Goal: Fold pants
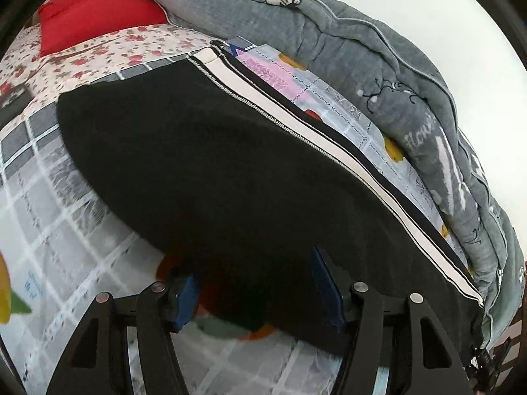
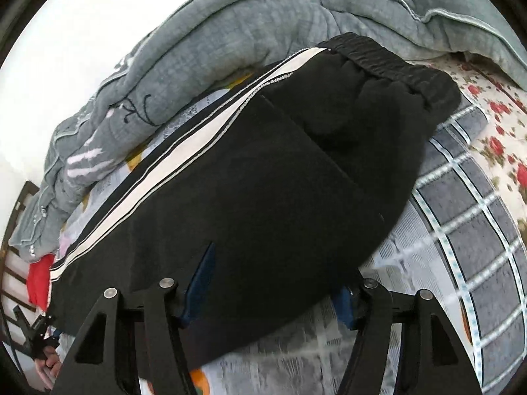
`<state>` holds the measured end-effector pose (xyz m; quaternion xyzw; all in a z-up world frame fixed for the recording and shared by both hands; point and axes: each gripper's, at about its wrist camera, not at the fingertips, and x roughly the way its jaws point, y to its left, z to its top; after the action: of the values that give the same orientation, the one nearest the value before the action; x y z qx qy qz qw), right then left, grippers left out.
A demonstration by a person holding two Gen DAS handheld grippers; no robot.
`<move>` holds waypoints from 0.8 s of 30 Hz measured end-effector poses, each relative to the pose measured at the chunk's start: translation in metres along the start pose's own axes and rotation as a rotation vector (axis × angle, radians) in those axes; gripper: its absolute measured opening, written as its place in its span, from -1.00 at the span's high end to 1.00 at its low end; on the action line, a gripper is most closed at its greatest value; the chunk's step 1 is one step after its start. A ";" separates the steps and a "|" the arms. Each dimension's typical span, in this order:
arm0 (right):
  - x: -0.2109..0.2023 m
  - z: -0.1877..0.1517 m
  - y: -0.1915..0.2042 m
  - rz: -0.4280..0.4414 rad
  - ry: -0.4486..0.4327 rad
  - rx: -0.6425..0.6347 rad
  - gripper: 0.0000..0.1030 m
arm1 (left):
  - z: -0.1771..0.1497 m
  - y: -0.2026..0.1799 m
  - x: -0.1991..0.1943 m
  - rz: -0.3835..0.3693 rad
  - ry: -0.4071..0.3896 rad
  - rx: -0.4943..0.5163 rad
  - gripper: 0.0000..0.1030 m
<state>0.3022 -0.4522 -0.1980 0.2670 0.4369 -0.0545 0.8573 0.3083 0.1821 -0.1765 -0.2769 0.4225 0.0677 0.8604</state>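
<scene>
1. Left wrist view: the left gripper (image 1: 255, 291) stands with its jaws apart, straddling the near edge of the black track pants (image 1: 210, 164) at the bottom centre of the frame. The blue pads (image 1: 324, 283) do not visibly press the cloth, so nothing looks clamped.
2. Right wrist view: the right gripper (image 2: 275, 291) is likewise apart at the lower centre, one blue pad lying over the black fabric and the other at its edge above the bedcover.
3. The pants (image 2: 263, 181) lie flat across the middle of both frames on the checked bedcover (image 1: 49, 204), the elastic waistband (image 2: 388, 62) at the upper right of the right wrist view and the leg end at the upper centre of the left.
4. To do this step well, I judge both grippers should pinch every layer of the near edge at matching depth, close firmly, then lift together so the fold stays straight.
5. The fabric looks thick, matte and soft, likely fleece. A white side stripe (image 1: 329, 151) edged with silvery trim runs along the far side. The waistband is gathered and ribbed.
6. Behind the pants sits a bulky grey quilted comforter (image 1: 378, 65), puffy and creased. A red pillow (image 1: 95, 13) rests at the upper left on a floral sheet (image 1: 108, 49).
</scene>
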 end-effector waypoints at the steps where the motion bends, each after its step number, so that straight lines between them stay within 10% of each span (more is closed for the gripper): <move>1: 0.003 0.001 0.002 -0.027 -0.006 -0.010 0.07 | 0.001 -0.001 0.002 0.005 -0.003 0.002 -0.14; 4: 0.004 0.002 0.000 -0.044 -0.045 -0.013 0.69 | 0.006 -0.006 0.008 0.059 -0.013 0.023 0.27; 8: -0.011 -0.001 -0.004 -0.003 -0.107 0.015 0.85 | 0.010 -0.009 0.009 0.061 0.001 0.074 0.70; 24: -0.128 -0.095 -0.042 0.015 -0.127 -0.057 0.86 | -0.063 0.037 -0.084 0.033 -0.006 0.114 0.75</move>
<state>0.1418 -0.4580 -0.1602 0.2417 0.3812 -0.0523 0.8908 0.1988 0.1894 -0.1581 -0.2203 0.4275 0.0588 0.8748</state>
